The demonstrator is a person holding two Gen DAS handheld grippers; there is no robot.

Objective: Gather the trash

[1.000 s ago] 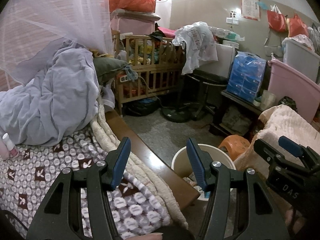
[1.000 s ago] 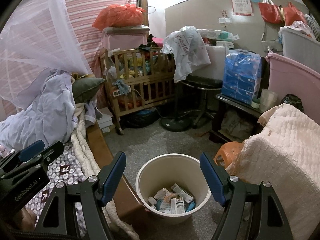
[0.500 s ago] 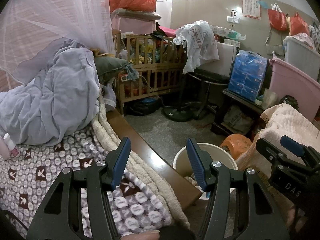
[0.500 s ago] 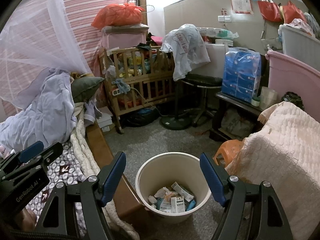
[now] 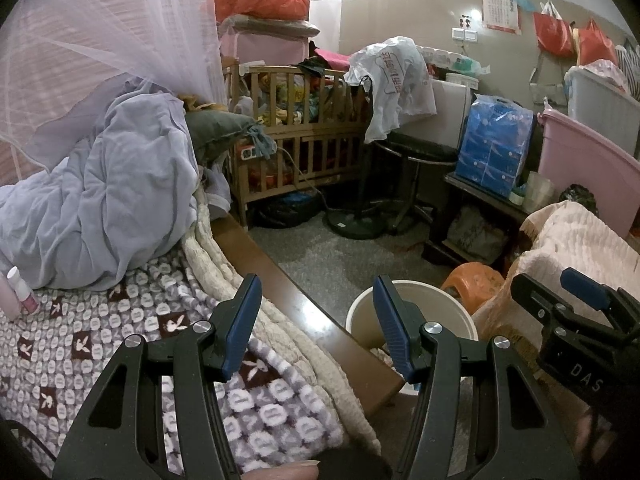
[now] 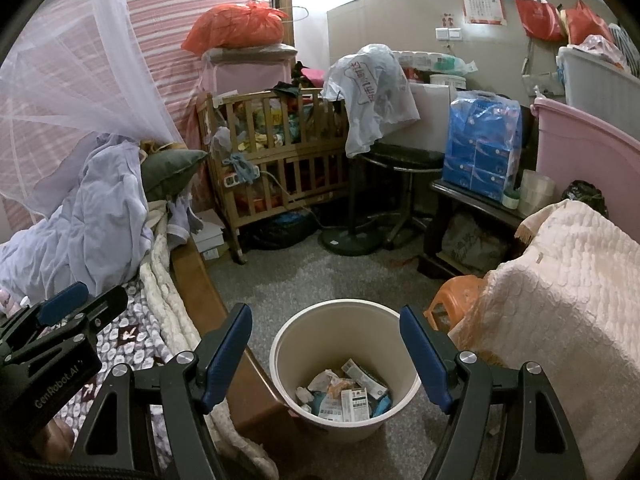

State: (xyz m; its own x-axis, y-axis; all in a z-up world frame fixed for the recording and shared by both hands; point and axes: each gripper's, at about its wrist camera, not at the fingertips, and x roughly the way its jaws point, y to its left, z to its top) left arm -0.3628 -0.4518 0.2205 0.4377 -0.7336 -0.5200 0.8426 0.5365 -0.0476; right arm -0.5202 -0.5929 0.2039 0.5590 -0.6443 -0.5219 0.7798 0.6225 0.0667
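A cluttered bedroom, seen from two hand-held grippers. Along the left runs the bed (image 6: 132, 344), its patterned blanket (image 5: 80, 344) and heaped lilac quilt (image 5: 100, 200) under a mosquito net (image 6: 60, 80); its wooden side rail (image 5: 320, 332) stretches away from the cameras. Beyond it a wooden crib (image 6: 280, 148) stuffed with clothes stands against the far wall, a black stool (image 6: 404, 160) and a blue pack of tissues (image 6: 480, 144) to its right. A cream textured blanket (image 6: 560, 308) drapes over furniture at right, an orange plastic stool (image 6: 452, 300) just beside it.

The task's thing, a cream waste bin (image 6: 320, 320), stands upright on the grey floor (image 6: 320, 272) between bed rail and orange stool, mouth up, long axis vertical. Crumpled paper and small cartons (image 6: 348, 396) lie in its bottom. Nothing covers its mouth.

The right gripper (image 6: 326, 356) hangs above the bin, pitched downward, jaws released and spread either side of the rim, grasping nothing. The left gripper (image 5: 316, 320) hovers over the bed's edge, likewise pitched downward, jaws parted and empty. On the bed at far left lies a small pink bottle (image 5: 22, 292).
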